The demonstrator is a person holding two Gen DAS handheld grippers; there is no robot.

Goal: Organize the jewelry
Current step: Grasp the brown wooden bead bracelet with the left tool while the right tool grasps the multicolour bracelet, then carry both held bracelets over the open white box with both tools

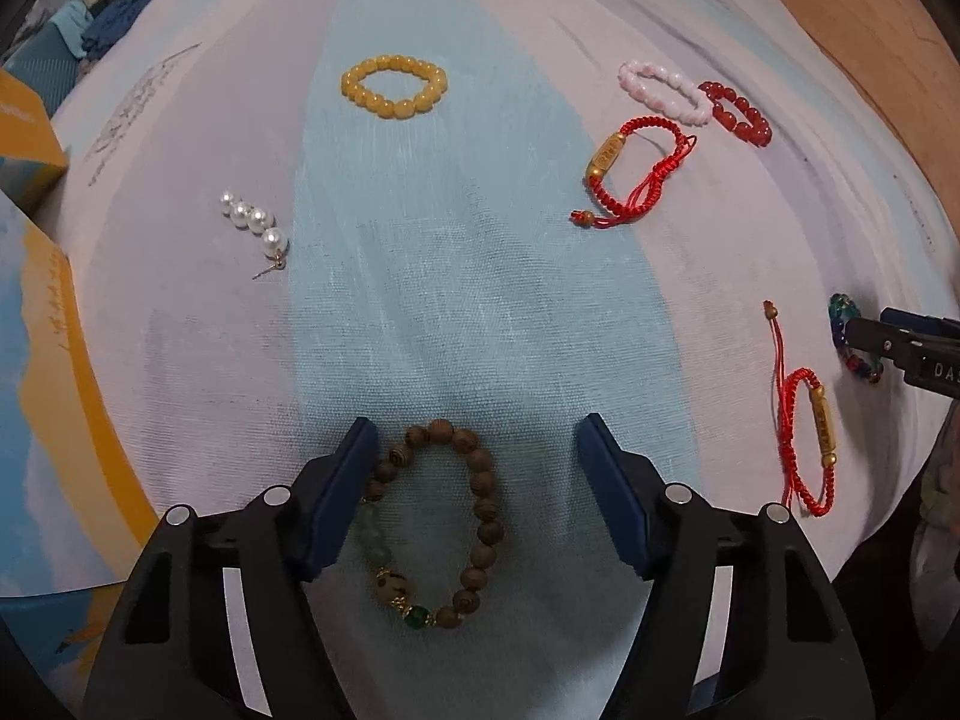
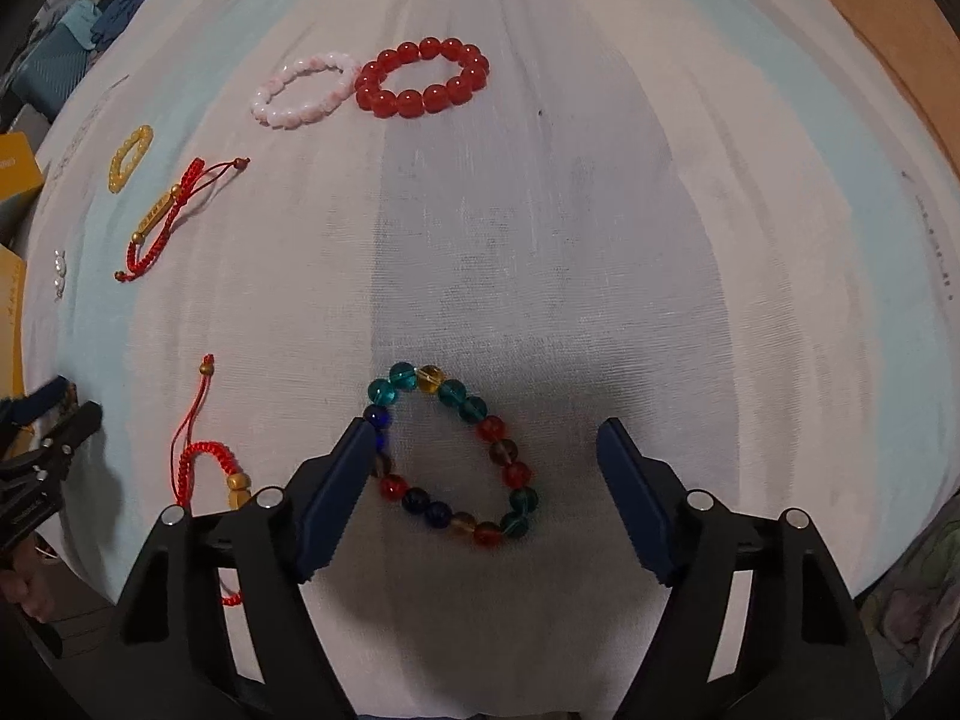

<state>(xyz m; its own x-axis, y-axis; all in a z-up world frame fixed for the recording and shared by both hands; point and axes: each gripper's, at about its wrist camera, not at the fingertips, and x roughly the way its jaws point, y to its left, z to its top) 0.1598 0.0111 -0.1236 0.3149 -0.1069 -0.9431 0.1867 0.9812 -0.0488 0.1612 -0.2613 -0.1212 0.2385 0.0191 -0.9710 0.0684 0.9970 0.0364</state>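
My left gripper (image 1: pixel 477 441) is open low over the cloth, its jaws either side of a brown wooden-bead bracelet (image 1: pixel 483 498) with green beads. My right gripper (image 2: pixel 486 441) is open, its jaws around a multicoloured glass-bead bracelet (image 2: pixel 504 450). A yellow bead bracelet (image 1: pixel 396 87), a pearl earring (image 1: pixel 258 222), a pink bracelet (image 2: pixel 303 90), a red bead bracelet (image 2: pixel 420 78) and two red cord bracelets with gold tubes (image 1: pixel 636 171) (image 1: pixel 807 438) lie spread on the cloth.
The pale striped cloth (image 1: pixel 480 276) covers a table; bare wood (image 1: pixel 864 6) shows at the far right. Orange and blue boxes (image 1: pixel 36 324) stand along the left edge. The right gripper's tip (image 1: pixel 918 348) shows at the right of the left wrist view.
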